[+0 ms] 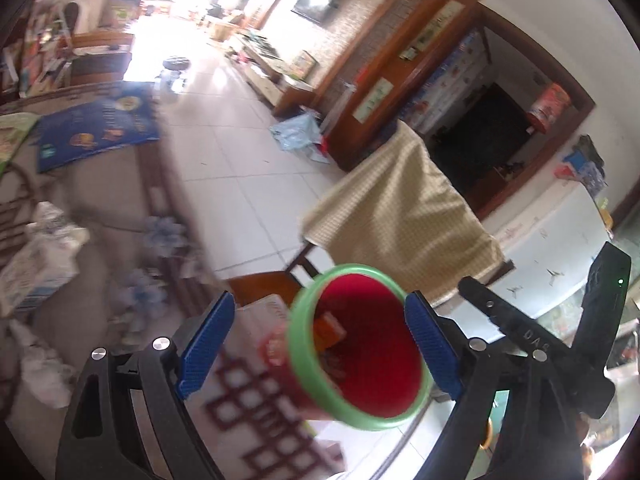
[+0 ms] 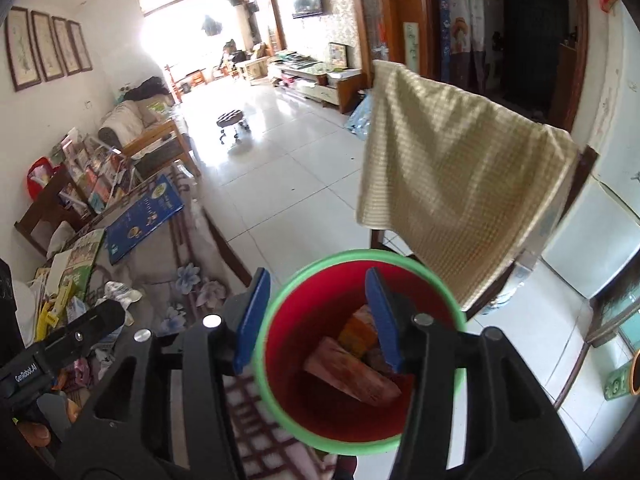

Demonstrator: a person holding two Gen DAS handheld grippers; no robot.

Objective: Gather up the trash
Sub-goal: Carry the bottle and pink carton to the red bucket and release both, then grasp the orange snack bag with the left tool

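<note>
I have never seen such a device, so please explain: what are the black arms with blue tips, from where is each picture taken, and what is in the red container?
No robot here: a person holds a two-finger gripper in each hand, each with a fisheye camera looking along its fingers. One picture is from the left gripper, the other from the right gripper. The blue parts are the finger pads. Both grippers stand open; neither grips anything. In front of them is a red bin with a green rim. The right view looks down into it: a reddish packet and an orange wrapper lie inside. On the left, a patterned cloth with flowers carries a blue book and crumpled paper. A beige cloth hangs over a chair.
</note>
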